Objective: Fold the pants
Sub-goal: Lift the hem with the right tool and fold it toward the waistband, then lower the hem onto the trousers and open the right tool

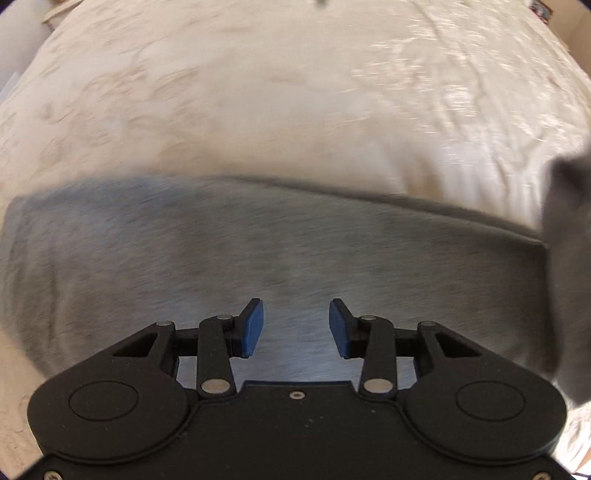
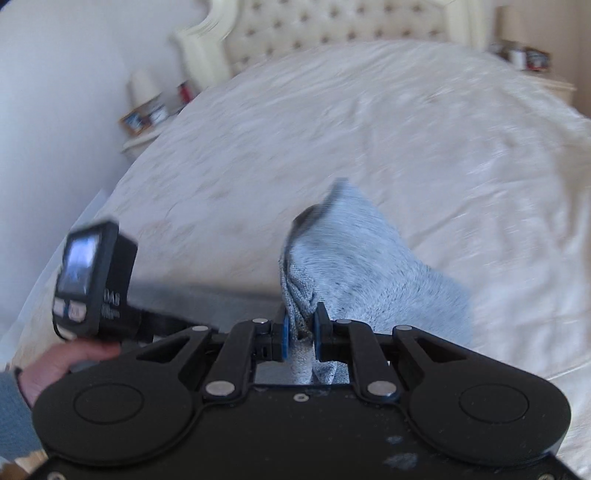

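Grey pants (image 1: 258,251) lie spread flat on a cream bedspread in the left wrist view. My left gripper (image 1: 296,326) is open and empty, hovering just above the grey cloth. At the right edge a raised fold of the pants (image 1: 569,258) hangs up off the bed. In the right wrist view my right gripper (image 2: 300,332) is shut on a bunched part of the grey pants (image 2: 354,258) and holds it lifted above the bed. The view is blurred by motion.
The cream bedspread (image 1: 295,92) covers the bed. A tufted headboard (image 2: 332,26) stands at the far end, with cluttered nightstands at left (image 2: 147,118) and right (image 2: 532,62). The other hand-held gripper's camera unit (image 2: 92,277) and a hand (image 2: 66,365) show at left.
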Motion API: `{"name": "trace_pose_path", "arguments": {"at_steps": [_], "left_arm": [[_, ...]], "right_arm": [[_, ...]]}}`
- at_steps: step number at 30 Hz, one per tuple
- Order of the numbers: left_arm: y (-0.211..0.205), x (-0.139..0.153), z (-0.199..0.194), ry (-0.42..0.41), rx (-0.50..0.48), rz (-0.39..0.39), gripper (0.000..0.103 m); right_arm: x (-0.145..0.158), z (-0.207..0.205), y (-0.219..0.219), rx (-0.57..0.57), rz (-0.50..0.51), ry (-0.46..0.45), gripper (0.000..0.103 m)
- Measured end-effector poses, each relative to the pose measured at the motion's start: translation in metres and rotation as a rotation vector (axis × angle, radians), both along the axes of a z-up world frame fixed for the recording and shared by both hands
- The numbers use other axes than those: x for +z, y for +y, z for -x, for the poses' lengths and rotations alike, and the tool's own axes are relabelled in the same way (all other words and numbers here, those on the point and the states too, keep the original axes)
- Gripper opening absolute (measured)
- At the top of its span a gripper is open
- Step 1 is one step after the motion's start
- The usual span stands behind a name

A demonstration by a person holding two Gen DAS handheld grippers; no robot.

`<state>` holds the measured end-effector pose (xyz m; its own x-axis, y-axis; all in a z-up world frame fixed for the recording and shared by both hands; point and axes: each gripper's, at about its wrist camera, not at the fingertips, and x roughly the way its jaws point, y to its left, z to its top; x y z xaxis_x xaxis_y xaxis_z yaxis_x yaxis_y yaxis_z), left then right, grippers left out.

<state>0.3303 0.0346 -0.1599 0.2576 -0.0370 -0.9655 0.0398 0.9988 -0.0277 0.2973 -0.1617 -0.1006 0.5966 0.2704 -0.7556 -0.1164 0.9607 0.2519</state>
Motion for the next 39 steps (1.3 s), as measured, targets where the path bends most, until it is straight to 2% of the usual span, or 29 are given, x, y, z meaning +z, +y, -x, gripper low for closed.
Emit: {"name": "trace_pose_path", "arguments": {"at_steps": [4,6,8,12,19,22,28,33,35,37,39], "left_arm": [[0.030,-0.006,0.005,0.018,0.013,-0.021,0.047],[0.035,-0.005,0.008,0.017,0.002,-0.018,0.047],[0.037,-0.001,0.009,0.006,-0.023,-0.010,0.047],[0.026,0.013,0.014,-0.035,-0.073,0.024,0.047],[-0.029,0.033,0.021,-0.113,-0.167,0.054,0.047],[-0.045,0.026,0.021,-0.099,-0.196,0.021,0.048],[-0.043,0.015,0.022,-0.058,-0.156,-0.018,0.048],[-0.046,0.011,0.019,-0.054,-0.157,-0.051,0.048],[-0.051,0.010,0.018,-0.055,-0.159,-0.053,0.048],[-0.057,0.007,0.018,-0.055,-0.163,-0.055,0.048],[-0.064,0.001,0.018,-0.050,-0.170,-0.049,0.049]], "right_arm": [[-0.065,-0.002,0.078,0.110,0.089,0.069,0.014],[-0.093,-0.003,0.100,0.140,0.128,0.129,0.021],[-0.106,-0.001,0.105,0.131,0.145,0.169,0.022],[-0.089,0.008,0.084,0.088,0.106,0.155,0.033],[-0.051,0.030,0.025,0.033,0.015,0.132,0.035],[-0.048,0.032,-0.001,-0.001,0.018,0.131,0.035],[-0.069,-0.007,-0.056,-0.105,-0.027,0.157,0.035],[-0.083,-0.059,-0.073,-0.127,-0.059,0.140,0.035],[-0.096,-0.079,-0.080,-0.140,-0.047,0.168,0.031],[-0.117,-0.097,-0.089,-0.174,0.039,0.242,0.023],[-0.142,-0.110,-0.100,-0.176,0.112,0.324,0.000]]}}
